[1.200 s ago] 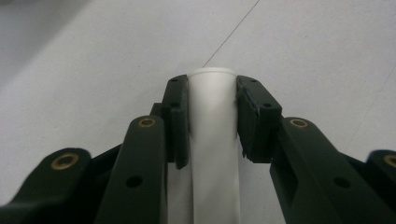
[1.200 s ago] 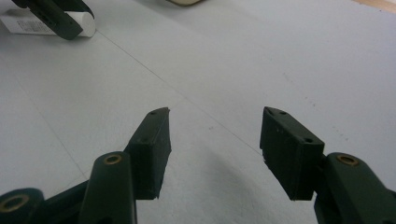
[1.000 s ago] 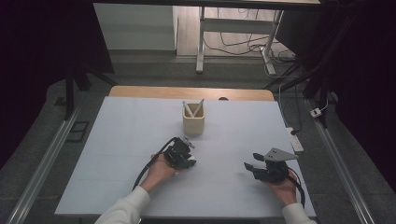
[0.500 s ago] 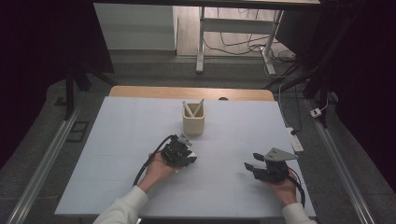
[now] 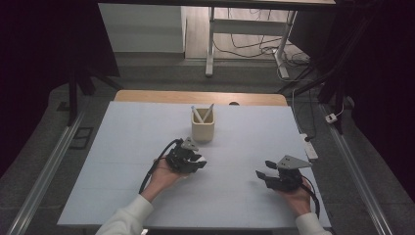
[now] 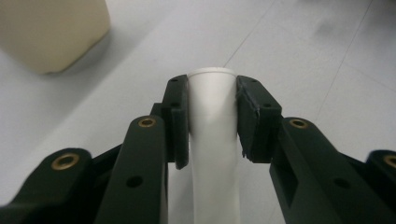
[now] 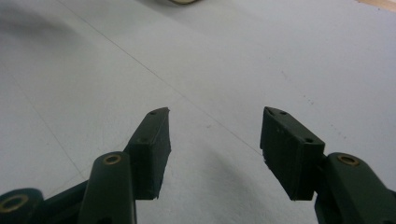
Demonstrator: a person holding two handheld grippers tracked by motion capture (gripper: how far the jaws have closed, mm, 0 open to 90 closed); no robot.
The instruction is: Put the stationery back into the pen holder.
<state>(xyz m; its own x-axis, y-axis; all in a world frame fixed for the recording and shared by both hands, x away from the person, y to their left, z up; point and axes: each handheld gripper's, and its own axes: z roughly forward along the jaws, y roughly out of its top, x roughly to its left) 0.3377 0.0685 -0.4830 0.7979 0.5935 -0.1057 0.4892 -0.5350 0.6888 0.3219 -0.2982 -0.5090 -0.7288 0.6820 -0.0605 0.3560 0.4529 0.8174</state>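
A cream holder cup (image 5: 203,130) stands on the white table (image 5: 122,147) near its middle, with two white pens (image 5: 197,115) leaning in it. My left gripper (image 5: 195,162) sits just in front of the cup, low over the table, shut on a white pen (image 6: 212,135) that runs between its jaws. The cup's corner (image 6: 51,32) lies off to the upper left in the left gripper view. My right gripper (image 5: 264,177) rests near the front right of the table, open, with bare table between its fingers (image 7: 289,154).
A wooden strip (image 5: 195,97) borders the table's far edge. A white power strip (image 5: 309,149) lies at the right edge. Metal rails (image 5: 44,171) run along both sides, and a desk frame with cables (image 5: 244,44) stands beyond.
My left gripper has shifted slightly with the pen in it. The right gripper has stayed where it was.
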